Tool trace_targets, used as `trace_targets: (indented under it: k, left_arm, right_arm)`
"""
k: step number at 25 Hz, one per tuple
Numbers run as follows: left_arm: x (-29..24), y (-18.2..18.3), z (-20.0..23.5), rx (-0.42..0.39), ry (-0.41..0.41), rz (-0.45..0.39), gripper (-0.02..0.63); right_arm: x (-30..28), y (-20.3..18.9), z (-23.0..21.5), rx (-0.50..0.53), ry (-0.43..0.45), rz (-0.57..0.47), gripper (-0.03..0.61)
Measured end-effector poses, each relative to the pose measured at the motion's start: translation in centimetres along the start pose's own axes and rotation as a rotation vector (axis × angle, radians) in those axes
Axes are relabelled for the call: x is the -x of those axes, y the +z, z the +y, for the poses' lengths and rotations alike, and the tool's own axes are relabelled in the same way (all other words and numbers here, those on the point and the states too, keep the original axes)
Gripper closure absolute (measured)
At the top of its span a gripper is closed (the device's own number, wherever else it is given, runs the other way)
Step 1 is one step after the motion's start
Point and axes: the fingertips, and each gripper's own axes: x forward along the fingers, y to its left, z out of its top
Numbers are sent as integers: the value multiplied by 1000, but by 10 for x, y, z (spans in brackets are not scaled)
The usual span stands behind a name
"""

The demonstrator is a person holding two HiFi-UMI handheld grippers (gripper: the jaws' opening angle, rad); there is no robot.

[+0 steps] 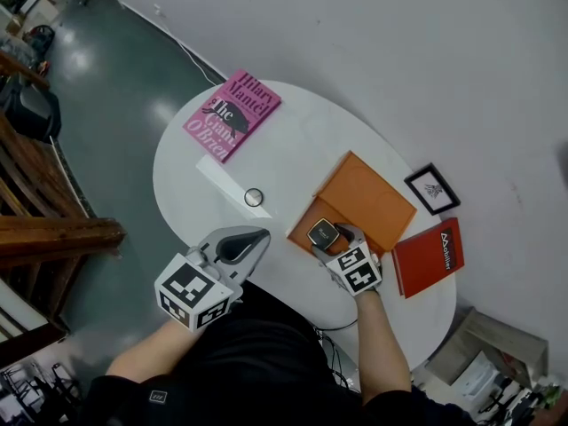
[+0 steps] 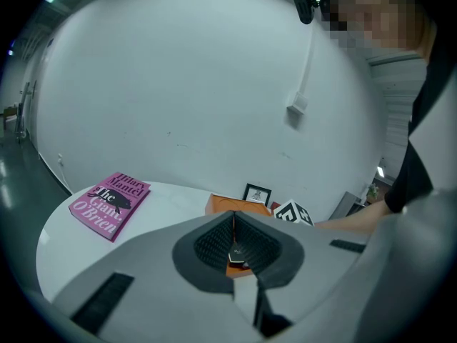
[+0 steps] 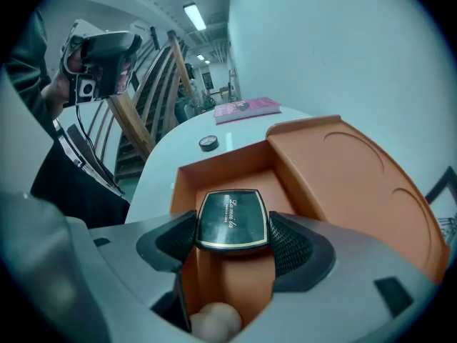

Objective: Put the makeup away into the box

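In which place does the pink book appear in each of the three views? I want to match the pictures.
Head view: the pink book lies upper middle, at the far left edge of the white table.
Left gripper view: lower left, flat on the table.
Right gripper view: small, upper middle, at the table's far end.
Shared landmark: the orange box, seen in all three views.

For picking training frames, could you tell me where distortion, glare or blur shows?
Head view: sharp, evenly lit. Left gripper view: fisheye bends the table edge, corners dark. Right gripper view: fisheye bows the orange box lid, faint sheen on the black compact.
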Motion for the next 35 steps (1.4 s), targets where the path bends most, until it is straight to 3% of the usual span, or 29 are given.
trace_targets:
  k: [10, 23, 35]
  left_arm:
    - [14, 2, 15, 34, 35, -25, 600]
    - [19, 11, 7, 9, -34, -35, 600]
    - [25, 6, 1, 4, -76, -20, 600]
  right_arm:
    - [-23, 1, -1, 38, 14, 45, 299]
    - [-5, 11, -1, -97, -32, -62, 299]
    - [-14, 15, -3, -168, -57, -73, 298]
